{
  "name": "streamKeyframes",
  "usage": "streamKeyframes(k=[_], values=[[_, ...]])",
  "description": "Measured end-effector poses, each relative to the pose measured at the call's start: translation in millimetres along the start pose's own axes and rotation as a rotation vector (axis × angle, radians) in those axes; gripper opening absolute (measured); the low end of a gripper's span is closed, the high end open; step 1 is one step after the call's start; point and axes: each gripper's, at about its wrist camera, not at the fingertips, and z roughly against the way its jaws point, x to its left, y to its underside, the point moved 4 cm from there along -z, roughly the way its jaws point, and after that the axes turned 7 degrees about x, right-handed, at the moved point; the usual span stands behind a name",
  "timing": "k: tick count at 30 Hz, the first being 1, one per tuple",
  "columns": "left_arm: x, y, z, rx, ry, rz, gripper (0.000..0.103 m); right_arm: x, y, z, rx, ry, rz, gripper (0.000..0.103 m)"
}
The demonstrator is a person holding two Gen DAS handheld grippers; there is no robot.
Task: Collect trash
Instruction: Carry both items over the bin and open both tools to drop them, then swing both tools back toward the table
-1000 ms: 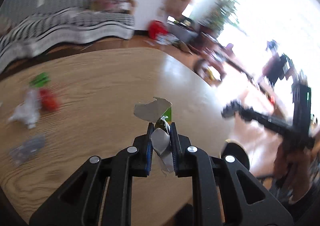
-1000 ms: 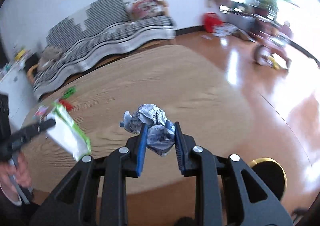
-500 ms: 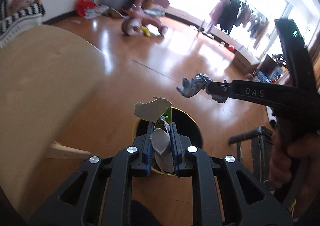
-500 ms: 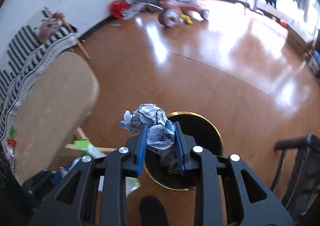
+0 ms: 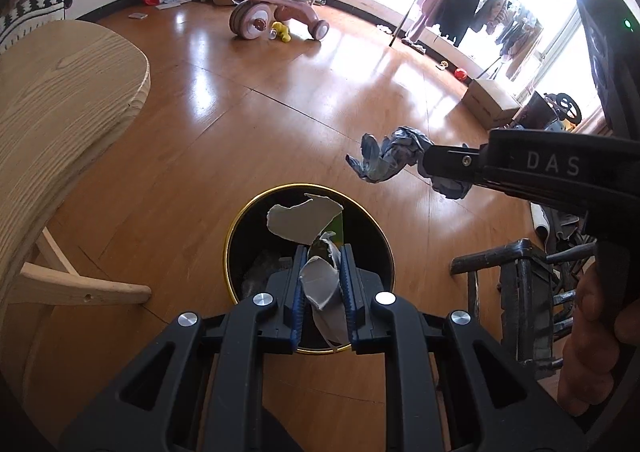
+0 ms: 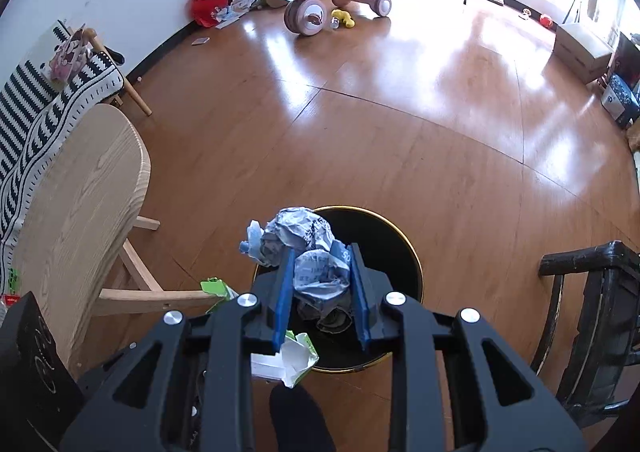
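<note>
Hovering hand-held grippers [image 5: 323,252] above bin [image 5: 240,228]

The left claw [image 5: 323,276] points downward, its blue pads pinched nearly together on what it carries. The right claw [image 6: 320,284] also tilts down, pads set wider, clamped; a bare hand [image 5: 596,344] grips its handle.

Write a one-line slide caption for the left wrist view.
Left gripper holds a torn wrapper above the black bin; right gripper holds crumpled paper nearby.
</note>
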Motion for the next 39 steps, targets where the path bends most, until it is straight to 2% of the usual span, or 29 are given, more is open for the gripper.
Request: streamKeyframes(k=[2, 3, 4, 5, 6, 9, 13, 17, 20, 25, 28, 34, 37, 39], values=[[0, -5, -1, 0.000, 0.009, 0.008, 0.018, -1, 1, 0, -0.001, 0.009, -0.005, 0.027], [-1, -5, -1, -0.003, 0.010, 0.010, 0.026, 0, -1, -1, 0.001, 0.018, -0.008, 0.030], [0, -7, -1, -0.006, 0.012, 0.012, 0.045, -1, -2, -1, 0.003, 0.026, -0.015, 0.043], [0, -8, -1, -0.012, 0.017, 0.012, 0.056, -3, -1, -1, 0.006, 0.039, -0.024, 0.054], [0, -8, 1, -0.024, 0.019, 0.013, 0.071, -4, 0, 1, 0.000, 0.045, -0.036, 0.071], [4, -7, 4, -0.044, 0.009, 0.011, 0.071, -2, -1, 8, -0.038, 0.045, -0.050, 0.072], [17, -7, 16, -0.048, -0.002, 0.025, 0.075, 14, 0, 9, -0.046, 0.029, -0.023, 0.072], [47, -1, 55, -0.091, -0.054, 0.018, 0.083, 51, -3, 15, -0.072, -0.014, 0.036, 0.072], [83, 7, 98, -0.123, -0.140, 0.006, 0.086, 92, -3, 21, -0.100, -0.060, 0.089, 0.075], [166, 36, 190, -0.204, -0.295, 0.056, 0.091, 190, 9, 30, -0.110, -0.191, 0.211, 0.077], [236, 74, 259, -0.262, -0.397, 0.159, 0.091, 261, 25, 38, -0.123, -0.254, 0.323, 0.078], [339, 151, 353, -0.338, -0.549, 0.341, 0.092, 398, 78, 46, -0.106, -0.390, 0.540, 0.078], [379, 190, 388, -0.346, -0.573, 0.433, 0.092, 459, 107, 44, -0.093, -0.438, 0.642, 0.078], [396, 210, 403, -0.353, -0.588, 0.455, 0.092, 491, 126, 42, -0.087, -0.468, 0.697, 0.078]])
